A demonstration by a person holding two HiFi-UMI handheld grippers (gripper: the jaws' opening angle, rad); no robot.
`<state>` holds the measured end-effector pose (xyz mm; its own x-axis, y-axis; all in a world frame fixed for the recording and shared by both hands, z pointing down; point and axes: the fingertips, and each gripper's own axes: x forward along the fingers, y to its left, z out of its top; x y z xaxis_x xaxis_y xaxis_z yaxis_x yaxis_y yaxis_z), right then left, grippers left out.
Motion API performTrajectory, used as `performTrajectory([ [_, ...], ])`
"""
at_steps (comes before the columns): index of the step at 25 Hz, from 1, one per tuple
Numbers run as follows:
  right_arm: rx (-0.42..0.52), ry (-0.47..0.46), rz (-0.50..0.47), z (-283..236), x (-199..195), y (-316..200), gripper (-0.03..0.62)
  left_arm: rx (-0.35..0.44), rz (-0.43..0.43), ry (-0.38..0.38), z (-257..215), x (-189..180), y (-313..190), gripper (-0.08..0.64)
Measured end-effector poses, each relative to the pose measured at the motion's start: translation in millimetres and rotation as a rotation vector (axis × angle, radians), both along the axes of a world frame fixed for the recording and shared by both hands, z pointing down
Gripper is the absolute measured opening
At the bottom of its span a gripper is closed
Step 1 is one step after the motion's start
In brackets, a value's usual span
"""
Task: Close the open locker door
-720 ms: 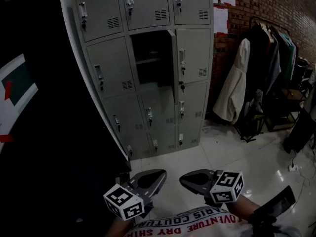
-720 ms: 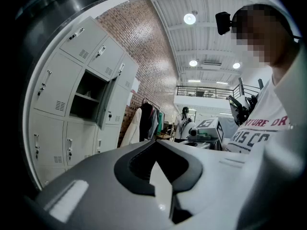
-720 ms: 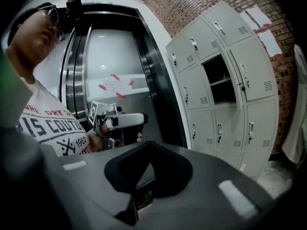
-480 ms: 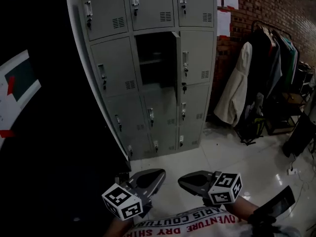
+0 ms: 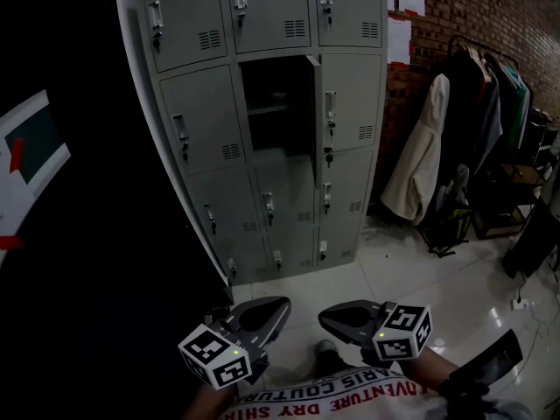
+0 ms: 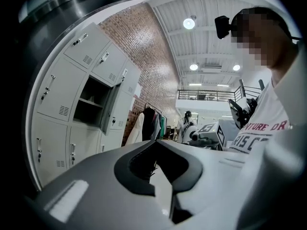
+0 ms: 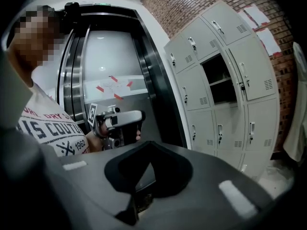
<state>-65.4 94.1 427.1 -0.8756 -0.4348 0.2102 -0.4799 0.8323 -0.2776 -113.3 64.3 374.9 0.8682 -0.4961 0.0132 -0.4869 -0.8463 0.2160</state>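
A grey bank of lockers (image 5: 201,121) stands ahead in the head view. One compartment (image 5: 274,103) in the middle column is open, and its door (image 5: 313,116) swings out to the right, seen edge-on. Both grippers hang low near my body, well short of the lockers. My left gripper (image 5: 284,309) and right gripper (image 5: 324,318) are shut, with nothing between them. The open compartment (image 6: 90,102) and its door (image 6: 109,110) show far off in the left gripper view. The compartment (image 7: 218,78) also shows in the right gripper view, beyond the left gripper (image 7: 120,121).
A dark metal wall (image 5: 79,234) with a taped sign fills the left. Right of the lockers is a brick wall (image 5: 472,7) and a rack of coats (image 5: 477,121), with a pale coat (image 5: 420,156) nearest. Glossy tiled floor (image 5: 394,269) lies between me and the lockers.
The head view has shifted slightly, so the lockers sit a little right and higher. A shoe now shows between the grippers. Both grippers hold their places.
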Motion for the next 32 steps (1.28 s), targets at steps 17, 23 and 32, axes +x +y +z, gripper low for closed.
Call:
performTrajectory([
  [17, -0.042, -0.06, -0.01, 26, 39, -173, -0.005, -0.043, -0.025, -0.055, 30, 31, -161, 0.005],
  [23, -0.017, -0.056, -0.058, 4, 45, -269, -0.005, -0.065, -0.043, -0.073, 23, 49, -258, 0.005],
  [32, 0.088, -0.07, -0.064, -51, 75, -356, -0.005, 0.004, -0.033, -0.083, -18, 78, -347, 0.005],
])
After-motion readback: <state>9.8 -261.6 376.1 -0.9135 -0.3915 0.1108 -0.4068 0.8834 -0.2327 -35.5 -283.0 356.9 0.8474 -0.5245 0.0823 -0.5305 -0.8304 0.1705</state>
